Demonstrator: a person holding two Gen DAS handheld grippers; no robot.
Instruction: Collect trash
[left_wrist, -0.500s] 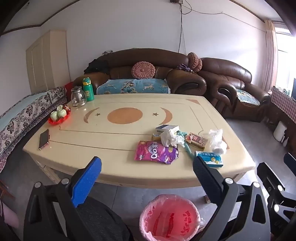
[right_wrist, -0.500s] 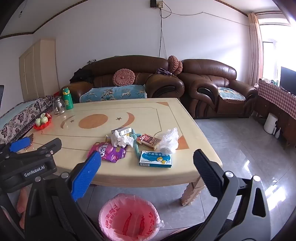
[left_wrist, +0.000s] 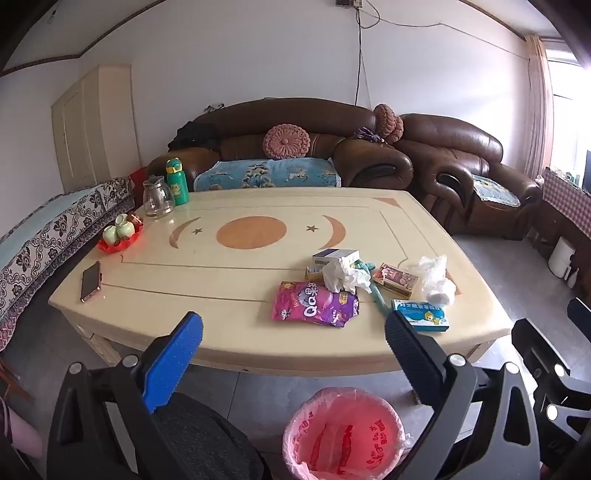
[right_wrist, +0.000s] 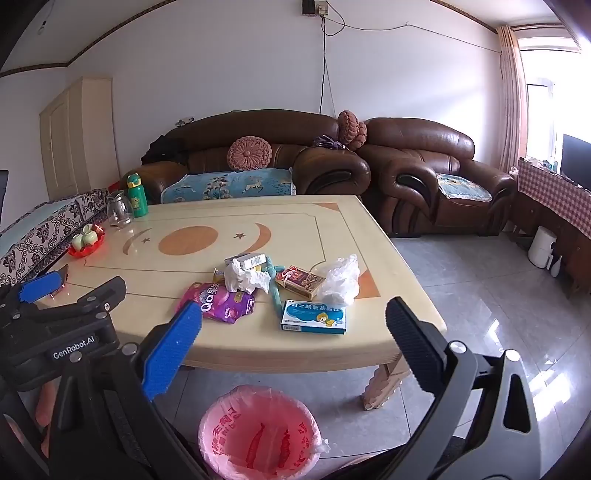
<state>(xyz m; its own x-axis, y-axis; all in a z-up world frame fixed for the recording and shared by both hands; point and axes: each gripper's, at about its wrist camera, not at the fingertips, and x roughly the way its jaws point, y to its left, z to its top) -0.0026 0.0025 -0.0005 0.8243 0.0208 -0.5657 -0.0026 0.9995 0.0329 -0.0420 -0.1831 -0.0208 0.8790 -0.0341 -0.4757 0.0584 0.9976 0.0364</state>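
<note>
both tongs stand fully open and empty: the left tongs (left_wrist: 293, 354) and the right tongs (right_wrist: 293, 341) hang short of the near edge of the desk (left_wrist: 229, 295), tilted downward, with nothing between the pads.

the trash lies in one cluster on the near right part of the desk: a purple snack bag (left_wrist: 314, 304), a crumpled tissue (left_wrist: 343, 275), a white carton (left_wrist: 334, 256), a brown packet (left_wrist: 397, 278), a clear plastic bag (left_wrist: 436, 277) and a blue-and-white box (left_wrist: 423, 317). the pieces touch or overlap one another (the tissue rests partly on the snack bag).

the bin (right_wrist: 258, 434), lined in pink, stands on the floor just in front of the desk, below and between both tongs.

governing relation: the cluster lies ahead of and above the bin, directly forward of the right tongs and forward-right of the left tongs. the right tongs appear nearer to the blue-and-white box, whose long axis runs roughly parallel to the near desk edge; a grip across its short side looks suitable. the left tongs appear nearer to the snack bag, which also lies lengthwise along that edge.

no item has yet been lifted.
</note>
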